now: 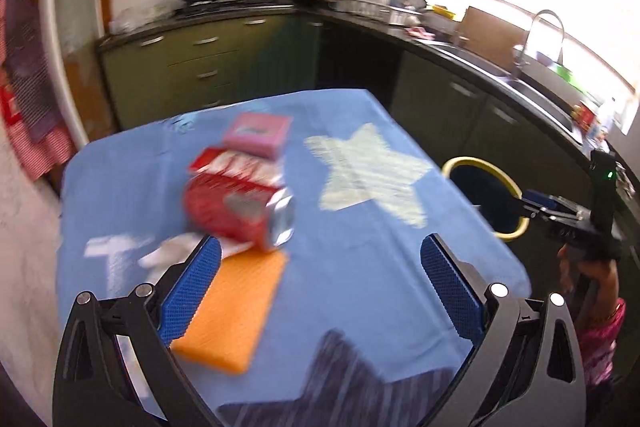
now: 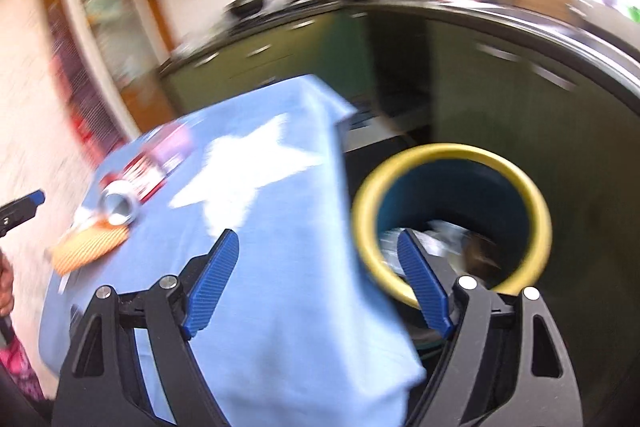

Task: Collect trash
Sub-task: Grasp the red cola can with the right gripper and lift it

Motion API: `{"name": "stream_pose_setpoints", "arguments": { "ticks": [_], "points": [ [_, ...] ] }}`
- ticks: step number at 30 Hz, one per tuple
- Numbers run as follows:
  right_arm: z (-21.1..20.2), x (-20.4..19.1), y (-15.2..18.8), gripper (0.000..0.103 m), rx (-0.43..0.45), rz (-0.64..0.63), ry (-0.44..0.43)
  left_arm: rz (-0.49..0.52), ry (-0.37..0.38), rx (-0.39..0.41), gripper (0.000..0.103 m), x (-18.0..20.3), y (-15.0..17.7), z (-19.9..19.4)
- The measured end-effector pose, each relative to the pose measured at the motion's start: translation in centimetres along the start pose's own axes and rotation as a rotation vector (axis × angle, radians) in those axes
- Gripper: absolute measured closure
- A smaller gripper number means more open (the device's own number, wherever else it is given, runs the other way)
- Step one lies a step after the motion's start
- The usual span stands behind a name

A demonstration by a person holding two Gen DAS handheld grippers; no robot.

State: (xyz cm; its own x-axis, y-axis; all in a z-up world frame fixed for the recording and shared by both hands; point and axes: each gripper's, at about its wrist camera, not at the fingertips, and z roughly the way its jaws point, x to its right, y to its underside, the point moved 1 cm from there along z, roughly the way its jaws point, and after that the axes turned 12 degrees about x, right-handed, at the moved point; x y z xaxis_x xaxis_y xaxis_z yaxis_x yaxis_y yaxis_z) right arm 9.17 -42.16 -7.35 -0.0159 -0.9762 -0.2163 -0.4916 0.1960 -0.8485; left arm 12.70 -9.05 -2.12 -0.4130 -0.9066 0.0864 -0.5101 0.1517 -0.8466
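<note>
A red soda can (image 1: 240, 213) lies on its side on the blue tablecloth (image 1: 360, 267), with a red-and-white carton (image 1: 236, 167) and a pink box (image 1: 260, 133) behind it and an orange sponge (image 1: 236, 307) in front. My left gripper (image 1: 320, 255) is open and empty, just in front of the can. My right gripper (image 2: 318, 247) is open and empty, at the table's right edge beside the yellow-rimmed bin (image 2: 452, 219), which holds crumpled trash. The can (image 2: 118, 205) and the sponge (image 2: 88, 247) show at left in the right wrist view.
White crumpled paper (image 1: 172, 251) lies left of the sponge. The bin (image 1: 486, 195) stands on the floor right of the table. Green kitchen cabinets (image 1: 208, 67) and a counter with a sink (image 1: 536, 83) run behind and to the right.
</note>
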Motion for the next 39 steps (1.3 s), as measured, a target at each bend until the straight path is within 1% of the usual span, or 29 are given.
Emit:
{"name": "stream_pose_setpoints", "arguments": {
  "ticks": [3,4,5,8,11,12,14,16,21,25,32,39],
  "points": [
    [2.8,-4.3,-1.4,0.026,-0.041,-0.104,-0.120,-0.039,-0.081,-0.002,0.005,-3.8,1.9,-1.4],
    [3.9,-6.1,-1.9,0.026,-0.059,-0.139,-0.170,-0.051,-0.095,-0.005,0.005,-4.7,2.4,-1.6],
    [4.6,-7.2,-2.2,0.026,-0.070,-0.160,-0.196,-0.069,-0.108,-0.007,0.005,-5.7,2.8,-1.9],
    [7.3,-12.4,-3.3,0.026,-0.109,-0.245,-0.322,-0.098,-0.118,-0.020,0.005,-7.1,3.5,-2.2],
    [9.4,-16.7,-4.5,0.026,-0.155,-0.296,-0.417,-0.087,-0.125,-0.015,0.005,-7.6,3.6,-2.4],
    [9.8,-17.4,-4.7,0.026,-0.169,-0.312,-0.437,-0.077,-0.128,-0.009,0.005,-7.7,3.6,-2.5],
    [11.2,-19.6,-5.5,0.030,-0.212,-0.352,-0.465,-0.064,-0.127,-0.002,0.005,-7.4,3.5,-2.8],
    [13.2,-22.1,-6.2,0.041,-0.291,-0.394,-0.496,-0.055,-0.127,-0.001,0.005,-6.7,3.5,-3.0],
    [17.4,-26.0,-6.3,0.050,-0.462,-0.473,-0.503,-0.072,-0.116,-0.010,0.005,-7.0,4.0,-3.1],
    [19.7,-28.0,-6.1,0.050,-0.568,-0.535,-0.500,-0.082,-0.111,-0.016,0.005,-7.3,4.4,-3.0],
    [22.3,-29.9,-5.0,0.050,-0.702,-0.624,-0.464,-0.101,-0.097,-0.013,0.005,-8.0,4.7,-2.9],
    [23.5,-31.6,-3.0,0.050,-0.777,-0.700,-0.450,-0.119,-0.099,-0.010,0.005,-8.7,5.0,-3.0]
  ]
}}
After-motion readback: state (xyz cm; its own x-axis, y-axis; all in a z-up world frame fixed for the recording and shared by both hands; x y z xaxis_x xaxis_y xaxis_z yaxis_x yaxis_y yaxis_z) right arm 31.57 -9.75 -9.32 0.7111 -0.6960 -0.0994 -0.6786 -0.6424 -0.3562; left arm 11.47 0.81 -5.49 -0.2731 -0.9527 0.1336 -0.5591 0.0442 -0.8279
